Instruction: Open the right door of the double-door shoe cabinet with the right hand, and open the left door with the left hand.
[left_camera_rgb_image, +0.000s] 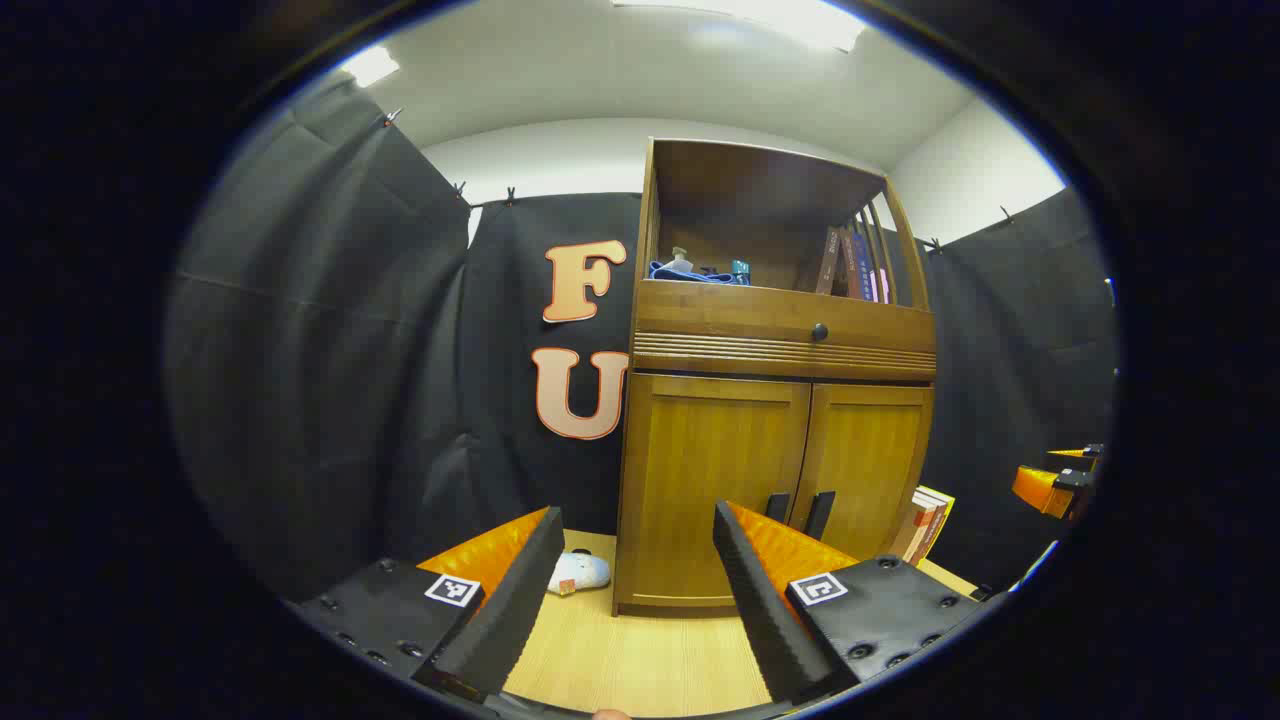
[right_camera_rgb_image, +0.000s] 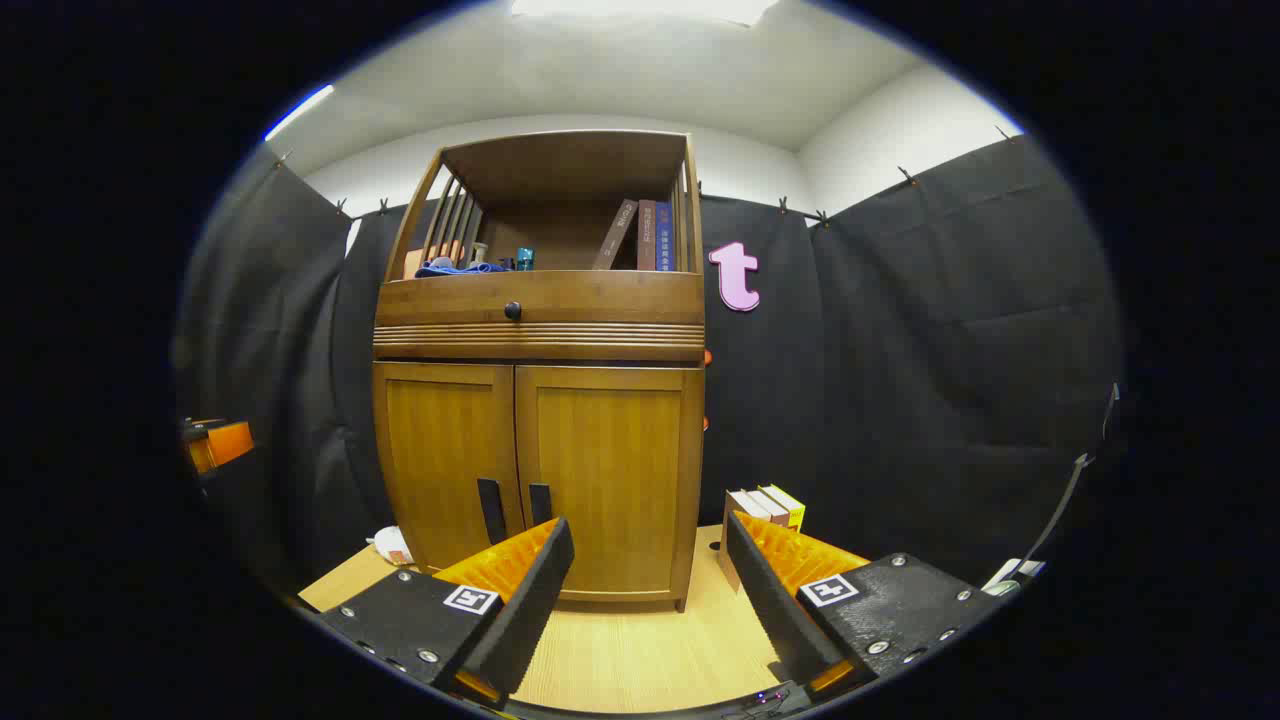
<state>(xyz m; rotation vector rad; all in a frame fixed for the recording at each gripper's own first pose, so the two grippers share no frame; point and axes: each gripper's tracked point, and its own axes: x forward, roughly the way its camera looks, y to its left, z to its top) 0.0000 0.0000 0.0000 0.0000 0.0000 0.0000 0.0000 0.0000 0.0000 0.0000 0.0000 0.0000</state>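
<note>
The shoe cabinet (right_camera_rgb_image: 535, 420) is shown standing upright on the pale wooden bench (right_camera_rgb_image: 640, 650), against the booth's black cloth wall, with both lower doors shut. The right door (right_camera_rgb_image: 605, 480) and left door (right_camera_rgb_image: 445, 465) meet at a central seam, where two dark handles, right handle (right_camera_rgb_image: 540, 503) and left handle (right_camera_rgb_image: 491, 510), are set side by side low on the doors, their long axes vertical. An open shelf with books and a drawer with a round knob (right_camera_rgb_image: 512, 311) lie above.

The right gripper (right_camera_rgb_image: 648, 575) is held with its fingers spread wide and empty, well short of the cabinet; the right handle lies ahead and to the left of them. The left gripper (left_camera_rgb_image: 635, 570) is likewise open and empty, its handle (left_camera_rgb_image: 777, 507) ahead and to the right. Bare bench is left before the doors for swinging; a stack of books (right_camera_rgb_image: 765, 505) stands beside the cabinet's right flank, possibly limiting that door's arc.
</note>
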